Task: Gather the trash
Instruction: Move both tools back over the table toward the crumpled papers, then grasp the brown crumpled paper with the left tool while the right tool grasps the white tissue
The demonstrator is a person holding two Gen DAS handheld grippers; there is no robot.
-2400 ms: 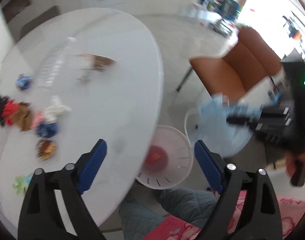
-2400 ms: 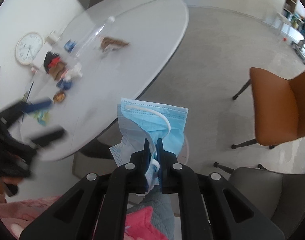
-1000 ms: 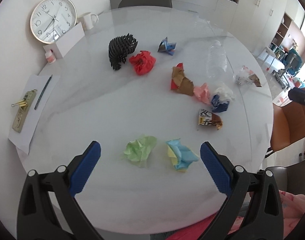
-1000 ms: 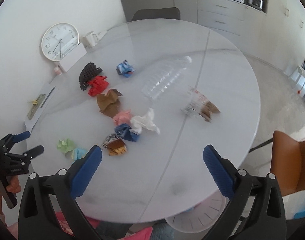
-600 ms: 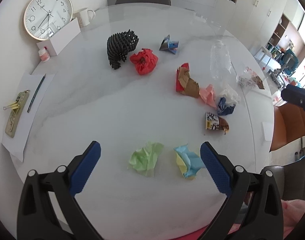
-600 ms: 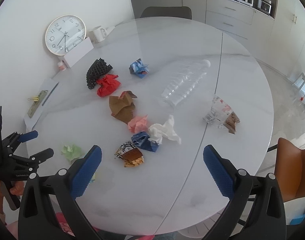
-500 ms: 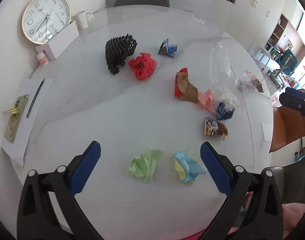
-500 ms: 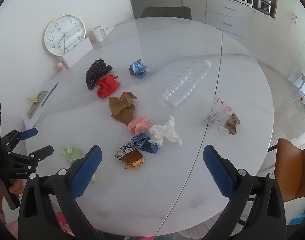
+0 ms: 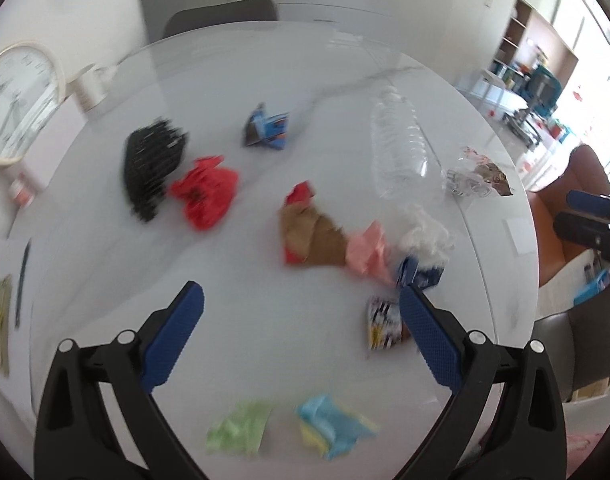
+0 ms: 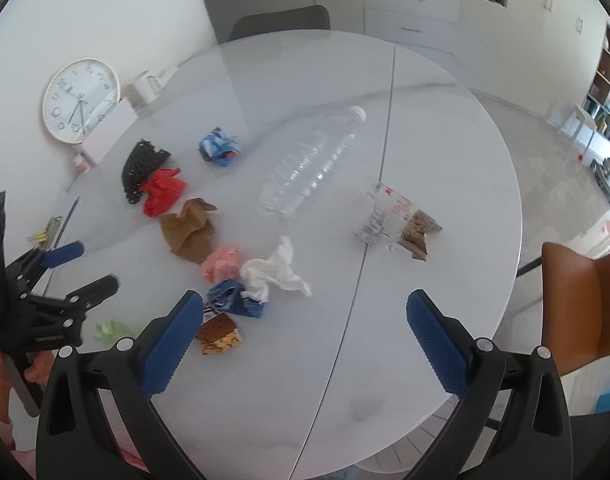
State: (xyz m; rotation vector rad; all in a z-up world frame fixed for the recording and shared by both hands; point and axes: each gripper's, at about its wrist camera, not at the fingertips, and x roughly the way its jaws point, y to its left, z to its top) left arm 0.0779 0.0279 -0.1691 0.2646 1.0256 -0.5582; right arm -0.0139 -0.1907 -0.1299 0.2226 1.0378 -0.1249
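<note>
Round white worktop (image 10: 445, 128) strewn with crumpled trash, bottle (image 10: 311, 166), clock (image 10: 81, 100); left gripper (image 9: 301, 320), right gripper (image 10: 305, 322) both wide apart, empty.

A band of bare table (image 10: 385, 368) surface is left along the lower centre and lower right of the right wrist frame, as far as the table edge. The centre is obstructed by a chain of crumpled scraps: white tissue (image 10: 275, 274), blue wrapper (image 10: 235, 300), pink paper (image 10: 223, 262) and brown paper (image 10: 187, 230), set touching or just beside one another. A clear bottle (image 10: 313, 160) lies on its side above them, with a plastic wrapper (image 10: 397, 222) well apart at right centre. The upper part of the table is unobstructed. At left, access is limited by the clock (image 10: 81, 100) and mug (image 10: 145, 88).
</note>
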